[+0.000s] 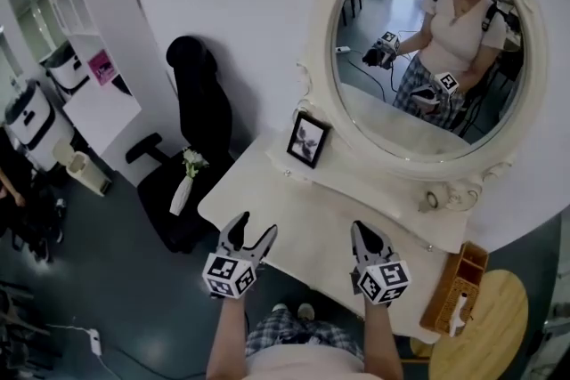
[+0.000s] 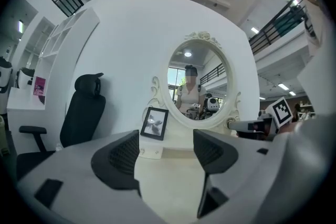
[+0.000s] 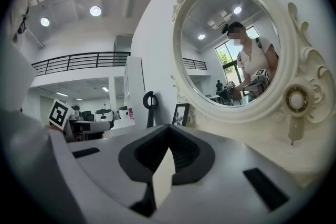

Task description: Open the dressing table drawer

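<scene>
Head view: the white dressing table's worktop (image 1: pixel 294 222) runs from 9 to 4 o'clock across the centre, with an oval mirror (image 1: pixel 427 40) in a carved white surround at 1 o'clock. A black picture frame (image 1: pixel 308 140) stands at the mirror's base, a white vase of flowers (image 1: pixel 184 184) stands on the worktop's corner at 9 o'clock, and a black office chair (image 1: pixel 191 111) stands beyond it at 10 o'clock. The left gripper (image 1: pixel 252 230) hovers over the worktop's near edge at 6 o'clock. The right gripper (image 1: pixel 363 234) hovers beside it at 5 o'clock, and the two are apart. A wicker basket (image 1: pixel 456 280) rests on a round wooden stool (image 1: pixel 494 329) at 4 o'clock. Left gripper view: the jaws stand wide apart, with only bare worktop between them. The dressing table drawer (image 2: pixel 150 151) shows as a small knobbed front directly under the picture frame, at the back of the worktop, and it appears closed. Neither gripper touches it. The mirror at 12 o'clock reflects the person. Right gripper view: the jaws are drawn together to a thin wedge-shaped slit and hold nothing, and the mirror fills the frame from 12 to 3 o'clock.
</scene>
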